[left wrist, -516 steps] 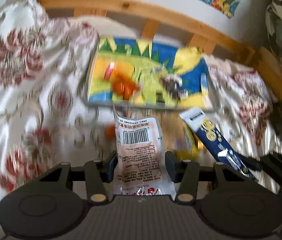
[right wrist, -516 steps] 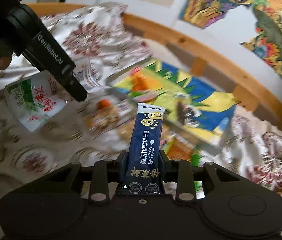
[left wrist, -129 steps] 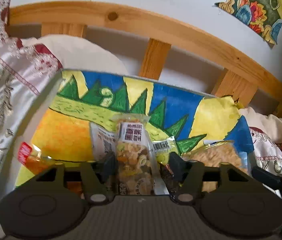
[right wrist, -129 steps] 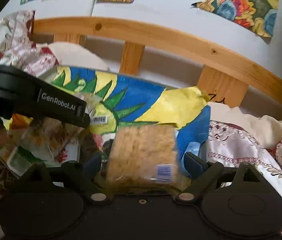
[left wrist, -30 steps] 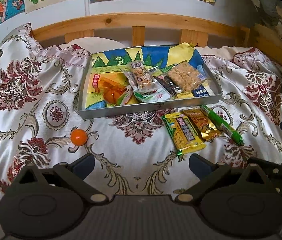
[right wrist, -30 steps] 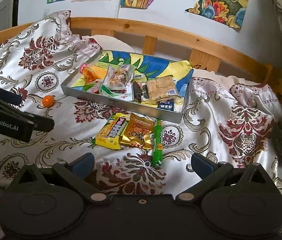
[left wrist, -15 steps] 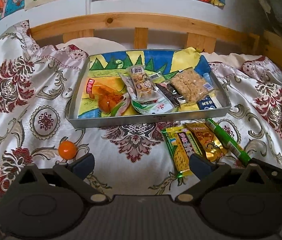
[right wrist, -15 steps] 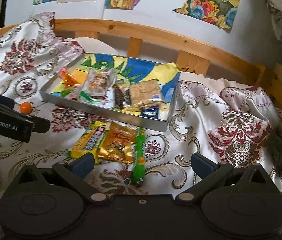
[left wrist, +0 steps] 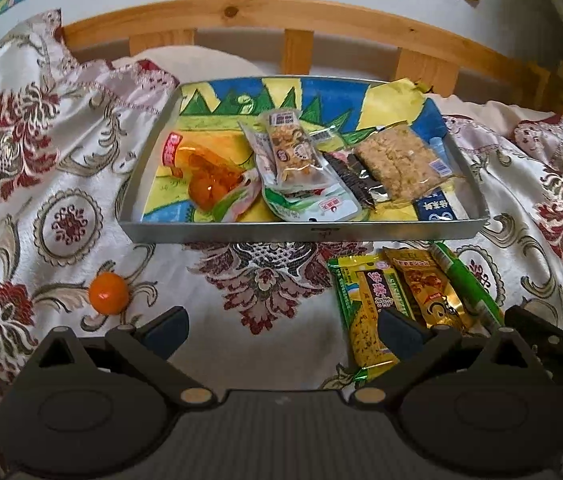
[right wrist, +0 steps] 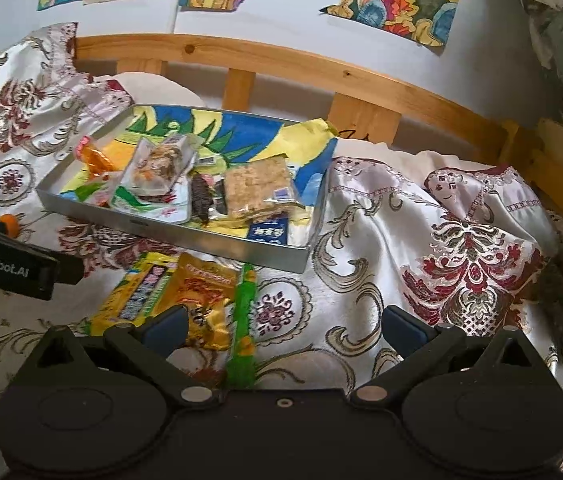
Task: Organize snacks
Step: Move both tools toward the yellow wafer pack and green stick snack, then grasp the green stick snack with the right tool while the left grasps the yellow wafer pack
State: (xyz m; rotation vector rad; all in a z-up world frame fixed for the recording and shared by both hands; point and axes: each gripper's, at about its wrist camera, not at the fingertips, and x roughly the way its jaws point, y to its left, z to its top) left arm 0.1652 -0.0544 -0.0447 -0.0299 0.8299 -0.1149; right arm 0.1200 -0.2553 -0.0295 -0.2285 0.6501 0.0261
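A metal tray [left wrist: 301,234] [right wrist: 217,246] lined with a colourful drawing sits on the bed and holds several snack packs, among them a nut bar [left wrist: 291,148] and a rice cracker pack [left wrist: 399,162] [right wrist: 257,188]. On the bedspread in front of it lie a yellow-green pack [left wrist: 365,308] [right wrist: 133,294], a gold pack [left wrist: 427,290] [right wrist: 201,294], a green stick [left wrist: 467,284] [right wrist: 243,322] and a small orange ball [left wrist: 108,293] [right wrist: 8,222]. My left gripper [left wrist: 283,328] is open and empty, its right finger over the yellow-green pack. My right gripper [right wrist: 281,328] is open and empty just above the green stick.
A wooden bed rail [left wrist: 281,12] [right wrist: 289,64] runs behind the tray, with drawings on the wall above. The patterned bedspread [left wrist: 29,184] is rumpled and raised at the left and right. The left gripper's body [right wrist: 5,264] juts in at the left of the right wrist view.
Both grippers have moved forward and lower toward the loose packs in front of the tray. Both stay open and empty. The snacks have not moved.
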